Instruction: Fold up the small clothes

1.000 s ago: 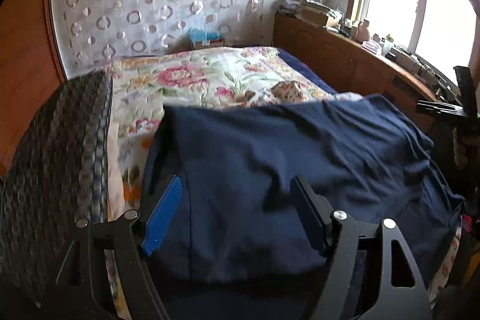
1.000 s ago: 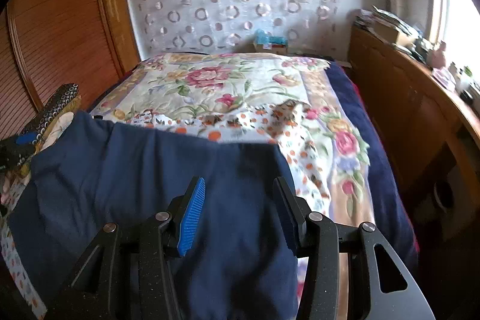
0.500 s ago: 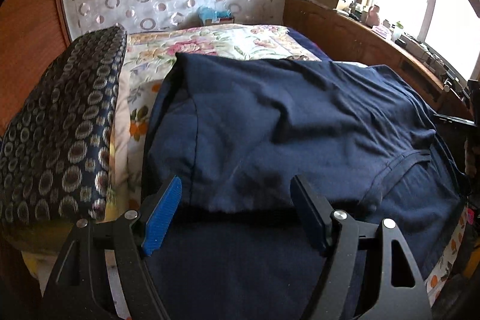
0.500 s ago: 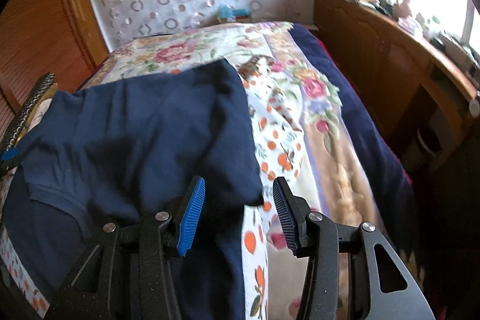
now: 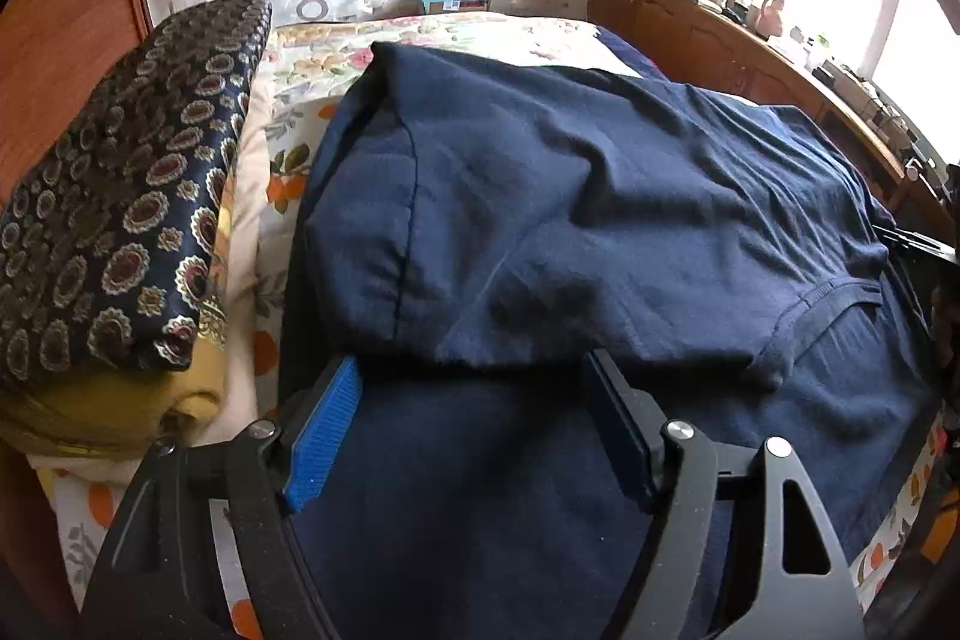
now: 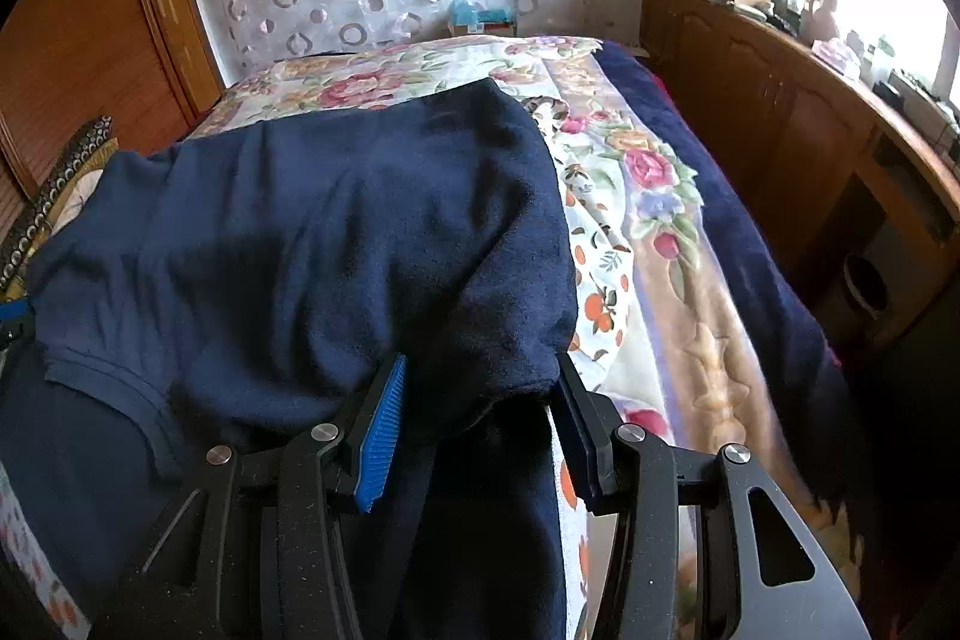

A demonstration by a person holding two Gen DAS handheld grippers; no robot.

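Observation:
A navy garment (image 5: 600,196) lies on the bed, folded over itself, with its collar (image 5: 822,298) toward the right. The hem of the upper layer runs across the tips of my left gripper (image 5: 471,358), whose jaws stand wide apart with no pinch on the cloth. In the right wrist view the same garment (image 6: 330,232) ends in a bunched corner. That corner sits between the jaws of my right gripper (image 6: 480,364), which stand about half apart, and I see no pinch there either.
A stack of folded clothes, with a dark patterned piece (image 5: 120,196) on a yellow one (image 5: 120,400), sits just left of the garment. The floral bedspread (image 6: 630,172) stretches ahead and to the right. A wooden cabinet (image 6: 780,100) lines the right wall under the window.
The garment's upper layer stood raised before both cameras and has come down flat onto the lower layer. Both grippers sank toward the bed. The gaps between the jaws look the same.

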